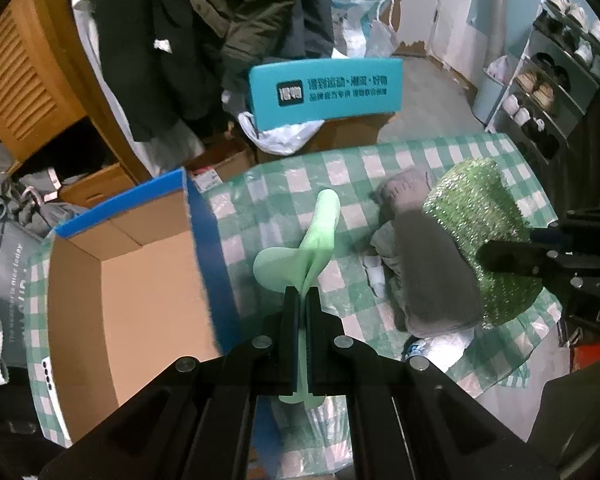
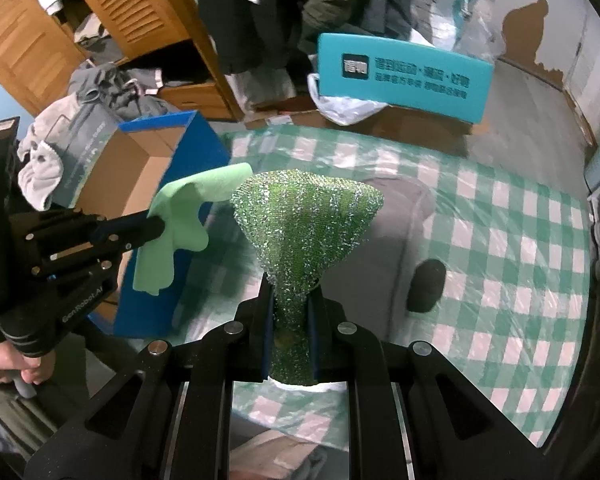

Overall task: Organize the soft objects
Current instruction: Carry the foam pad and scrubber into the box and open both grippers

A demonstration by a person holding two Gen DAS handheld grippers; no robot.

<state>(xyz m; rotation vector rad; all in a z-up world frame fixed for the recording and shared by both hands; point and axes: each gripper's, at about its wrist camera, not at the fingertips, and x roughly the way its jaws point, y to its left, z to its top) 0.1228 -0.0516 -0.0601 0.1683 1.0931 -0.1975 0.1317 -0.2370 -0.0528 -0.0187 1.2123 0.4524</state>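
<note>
My left gripper (image 1: 302,294) is shut on a light green cloth (image 1: 306,240) and holds it above the checkered table, just right of an open blue cardboard box (image 1: 140,280). The same cloth (image 2: 176,224) and left gripper (image 2: 158,226) show at the left of the right wrist view. My right gripper (image 2: 290,300) is shut on a glittery green scouring cloth (image 2: 306,220), lifted off the table; it also shows in the left wrist view (image 1: 488,232). A grey folded cloth (image 1: 428,256) lies on the table below it.
The green-and-white checkered table (image 2: 500,240) has a plastic cover. A teal box (image 1: 326,92) stands on cartons beyond the table. Hanging coats (image 1: 204,32), a wooden wardrobe (image 1: 24,80) and a shoe rack (image 1: 548,80) surround it. A dark small object (image 2: 426,286) lies on the grey cloth.
</note>
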